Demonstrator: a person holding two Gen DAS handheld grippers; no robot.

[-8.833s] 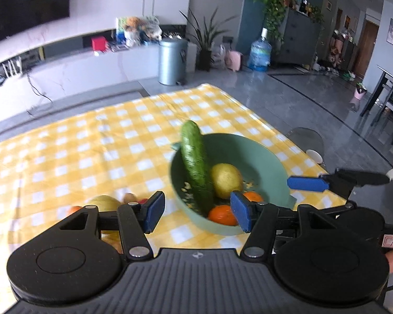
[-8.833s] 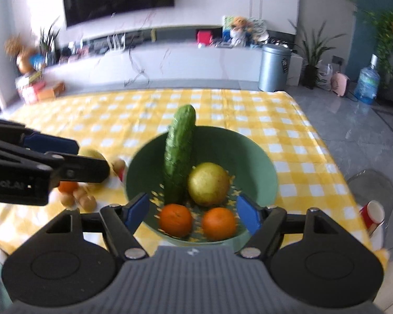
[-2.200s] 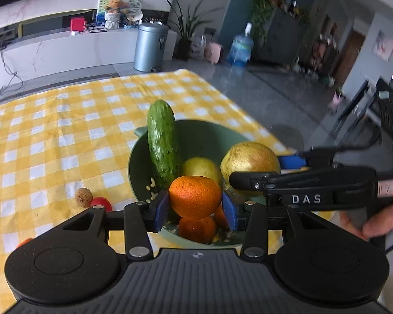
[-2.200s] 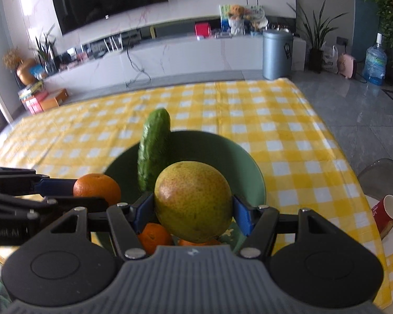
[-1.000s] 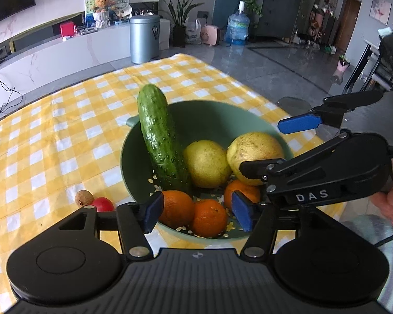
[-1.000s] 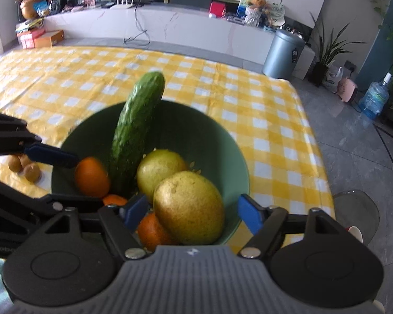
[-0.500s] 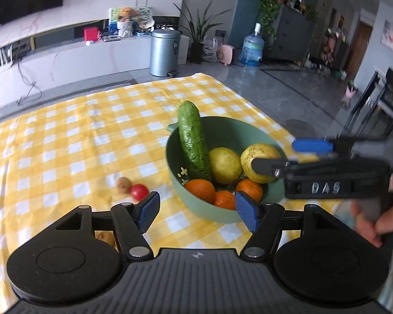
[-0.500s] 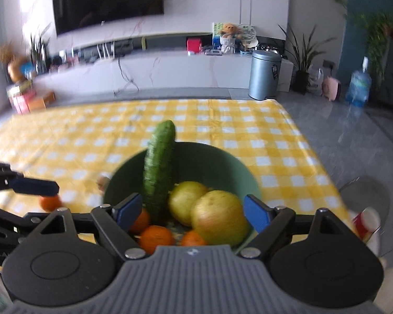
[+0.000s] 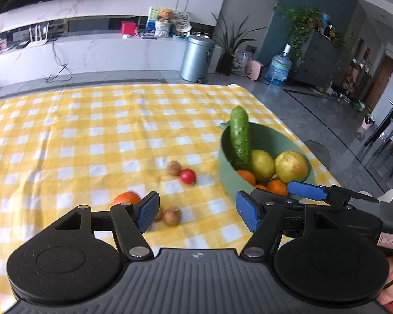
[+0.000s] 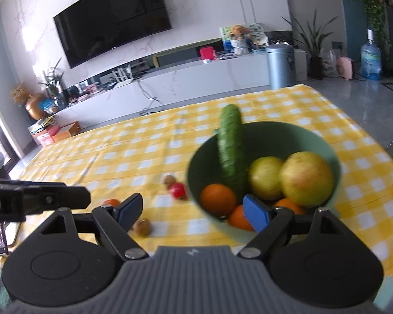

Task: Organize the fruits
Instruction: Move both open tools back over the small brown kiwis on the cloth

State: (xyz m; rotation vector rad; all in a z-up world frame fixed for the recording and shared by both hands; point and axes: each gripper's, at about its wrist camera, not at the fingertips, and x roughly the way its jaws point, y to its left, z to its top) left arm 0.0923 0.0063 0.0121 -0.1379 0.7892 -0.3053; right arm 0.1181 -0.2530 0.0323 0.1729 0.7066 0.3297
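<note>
Both my tongs are spread and empty. My left gripper (image 9: 196,210) has its blue pads well apart with nothing between them, and my right gripper (image 10: 194,209) is just as wide; each pair has just been opening, and no fruit sits in either gap.

The round green plastic bowl (image 9: 224,167) is my landmark. Inside it stand the long dark-green cucumber (image 9: 239,137), leaning upright against the rim, two yellow-green pears (image 9: 290,166) and several small oranges (image 9: 246,176).

What is left lies on the yellow-and-white checked tablecloth (image 9: 91,130), all to the left of the bowl: a small red tomato-like fruit (image 9: 188,176) touching a brown nut-like fruit (image 9: 173,168), and nearer me a loose orange (image 9: 126,198) with two more brown ones (image 9: 172,216).

My left gripper is the nearer one, I judge: the loose orange sits just beyond its left pad. It is round, so no axis matters.
</note>
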